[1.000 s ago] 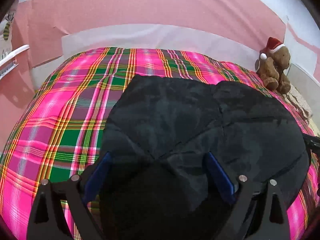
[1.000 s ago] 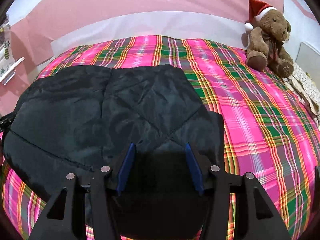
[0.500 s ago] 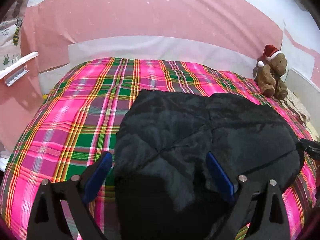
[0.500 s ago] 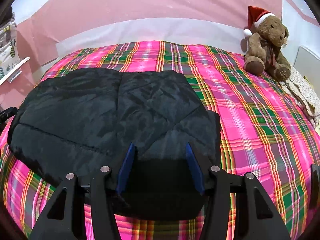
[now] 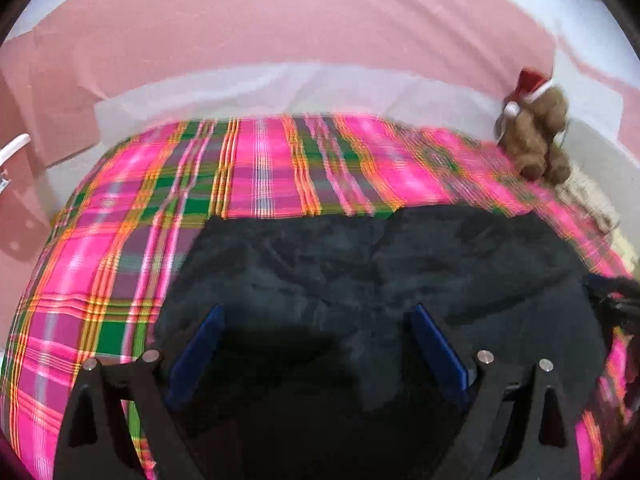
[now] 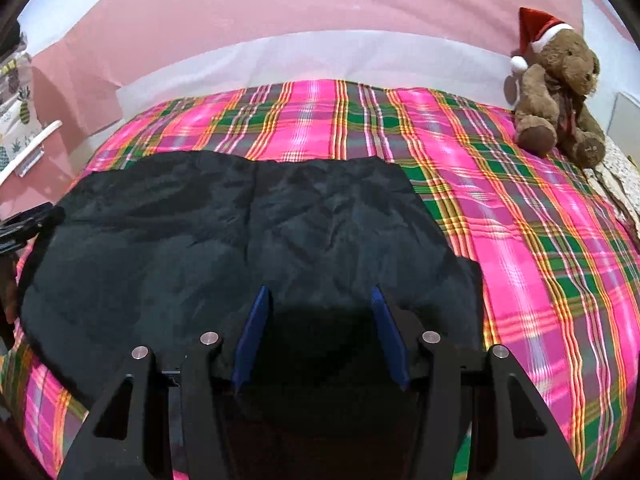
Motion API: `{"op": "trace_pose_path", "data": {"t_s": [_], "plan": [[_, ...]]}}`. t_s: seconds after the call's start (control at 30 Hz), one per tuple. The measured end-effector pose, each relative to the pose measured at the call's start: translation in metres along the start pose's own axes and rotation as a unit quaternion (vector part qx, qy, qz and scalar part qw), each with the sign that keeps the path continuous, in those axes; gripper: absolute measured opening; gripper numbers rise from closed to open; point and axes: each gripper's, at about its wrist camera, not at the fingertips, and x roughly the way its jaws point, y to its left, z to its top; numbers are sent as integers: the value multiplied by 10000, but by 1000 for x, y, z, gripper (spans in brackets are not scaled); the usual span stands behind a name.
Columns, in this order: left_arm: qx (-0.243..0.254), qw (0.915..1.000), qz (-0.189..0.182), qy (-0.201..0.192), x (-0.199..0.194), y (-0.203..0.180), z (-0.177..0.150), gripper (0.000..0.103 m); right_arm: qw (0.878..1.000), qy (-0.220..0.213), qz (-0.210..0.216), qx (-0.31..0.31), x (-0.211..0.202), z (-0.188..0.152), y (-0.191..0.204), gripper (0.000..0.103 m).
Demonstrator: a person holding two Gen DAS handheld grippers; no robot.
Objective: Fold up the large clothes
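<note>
Both claws spread and empty, the left gripper [image 5: 316, 344] and right gripper [image 6: 320, 328] hover over a dark quilted garment [image 6: 248, 240] lying folded on the plaid bedspread [image 6: 520, 240]; further folds may remain. A teddy bear [image 6: 556, 92] sits beyond.

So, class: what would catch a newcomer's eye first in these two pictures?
The bright pink and green plaid bedcover fills both views. A dark quilted garment lies spread on its near side. A brown teddy bear in a red Santa hat sits at the far right corner.
</note>
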Motion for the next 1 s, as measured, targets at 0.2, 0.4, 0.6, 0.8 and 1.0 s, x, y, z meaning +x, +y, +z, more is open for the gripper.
{"op": "trace_pose_path", "data": {"t_s": [0.2,0.4,0.6,0.8,1.0], "plan": [[51,9999,124,-4,16,-5,-3,96,9997,152,118,172,25,2,-12,62],[89,9997,-8,-227,-5,-1,18,96,9988,-176,225,395,5,32,-17,62],[-170,9987,430,211,42,28,31,96,9990,293,-156,291,63,53,-28,62],[-486,9985,149,193,62,33,19,96,9979,250,63,590,85,40,-45,62],[-579,9981,78,182,71,35,18,96,9975,245,59,659,94,40,-45,63]]}}
